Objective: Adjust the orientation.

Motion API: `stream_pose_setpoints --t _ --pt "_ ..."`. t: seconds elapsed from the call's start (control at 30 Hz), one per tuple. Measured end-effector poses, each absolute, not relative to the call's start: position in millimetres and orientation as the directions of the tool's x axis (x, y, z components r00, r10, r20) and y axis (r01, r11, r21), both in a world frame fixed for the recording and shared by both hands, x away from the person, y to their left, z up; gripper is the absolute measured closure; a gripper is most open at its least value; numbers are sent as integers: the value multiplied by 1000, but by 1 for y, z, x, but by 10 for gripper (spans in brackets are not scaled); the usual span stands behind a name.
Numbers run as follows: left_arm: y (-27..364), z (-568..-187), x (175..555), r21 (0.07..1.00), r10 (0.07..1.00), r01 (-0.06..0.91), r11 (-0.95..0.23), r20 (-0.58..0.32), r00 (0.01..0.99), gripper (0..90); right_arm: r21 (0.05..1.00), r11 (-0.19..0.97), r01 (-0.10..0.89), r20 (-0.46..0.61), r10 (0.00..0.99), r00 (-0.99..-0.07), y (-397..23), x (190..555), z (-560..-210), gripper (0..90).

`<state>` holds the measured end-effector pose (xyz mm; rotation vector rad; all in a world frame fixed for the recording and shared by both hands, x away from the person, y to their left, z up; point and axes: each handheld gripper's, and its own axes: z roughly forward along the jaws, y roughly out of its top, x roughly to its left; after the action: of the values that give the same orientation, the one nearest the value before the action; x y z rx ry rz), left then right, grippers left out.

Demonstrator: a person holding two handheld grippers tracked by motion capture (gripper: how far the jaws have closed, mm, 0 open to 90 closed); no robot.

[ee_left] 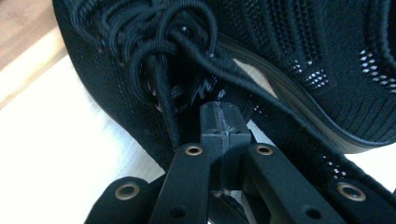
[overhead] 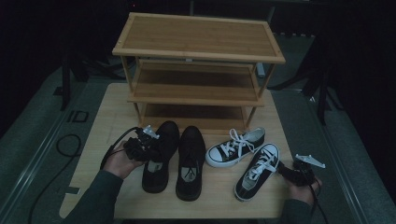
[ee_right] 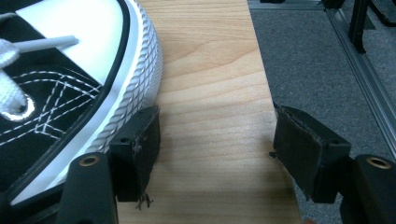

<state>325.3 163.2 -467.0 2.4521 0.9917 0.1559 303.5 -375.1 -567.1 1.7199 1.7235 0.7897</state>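
Standing in a dark room: a light wooden table (overhead: 102,135) carrying a three-tier wooden shoe rack (overhead: 198,60) at its far side. Lying in front of the rack, side by side: two black shoes, long axes running front to back, toes pointing toward the near edge. Resting at the left black shoe (overhead: 161,156): left tongs (ee_left: 220,122), clenched tip to tip just beside its laces (ee_left: 163,70), nothing visibly pinched between the pads. Showing on the tongue (ee_left: 198,91): a pale slanted mark, too blurred for reading. Lying right of the second black shoe (overhead: 190,163): two black-and-white sneakers, one (overhead: 236,147) pointing left, the other (overhead: 258,170) pointing toward the near edge. Hovering low beside that nearer sneaker: right tongs (ee_right: 217,149), released, one pad touching the ribbed white toe rim, bare table between the pads.
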Motion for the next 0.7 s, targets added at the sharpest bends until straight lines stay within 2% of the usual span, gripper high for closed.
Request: stream_pose_setpoints --t 0.2,0.53,0.7 --pt "165 -467 326 454 690 625 -635 -30 723 900 751 0 661 10 1000 -12 -376 304 -567 314" --pt "187 -465 331 462 769 665 -586 60 636 900 750 4 661 10 1000 -16 -376 304 -567 314" --pt "194 -464 332 482 772 672 -562 14 636 900 750 4 661 9 1000 -16 -376 304 -567 314"
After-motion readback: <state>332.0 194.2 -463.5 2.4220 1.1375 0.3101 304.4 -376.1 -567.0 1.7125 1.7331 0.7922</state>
